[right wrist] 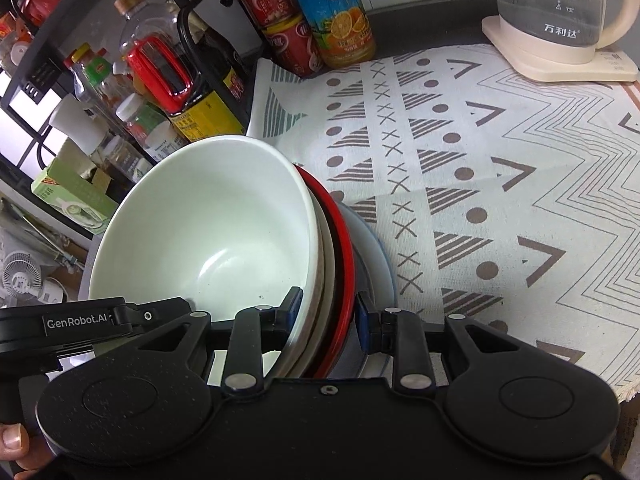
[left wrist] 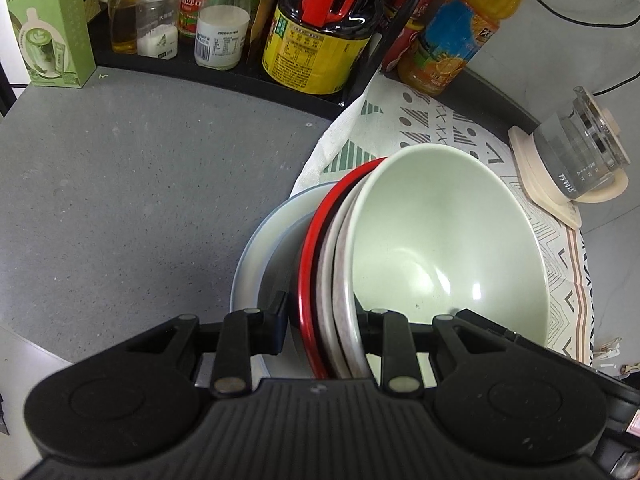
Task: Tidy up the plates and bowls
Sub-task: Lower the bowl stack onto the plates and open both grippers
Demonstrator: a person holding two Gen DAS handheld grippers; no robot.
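Observation:
Three nested bowls, a pale green bowl (left wrist: 440,240) (right wrist: 208,220) inside a whitish bowl (left wrist: 332,256) (right wrist: 326,256) inside a red bowl (left wrist: 310,248) (right wrist: 344,248), sit tilted over a light blue plate (left wrist: 250,256) (right wrist: 380,256). Whether the red bowl rests on the plate I cannot tell. My left gripper (left wrist: 324,320) is shut on the stacked rims at one side. At the opposite side my right gripper (right wrist: 329,312) is clamped on the same rims, one finger inside the green bowl, the other outside the red bowl. The left gripper's body (right wrist: 80,322) shows in the right wrist view.
The plate lies where the grey counter (left wrist: 140,200) meets a patterned cloth (right wrist: 480,200). A black rack (left wrist: 224,76) with a soy sauce bottle (left wrist: 320,40) stands behind, with an orange juice bottle (right wrist: 340,12), a glass kettle (right wrist: 560,8) and a green box (left wrist: 48,28) nearby.

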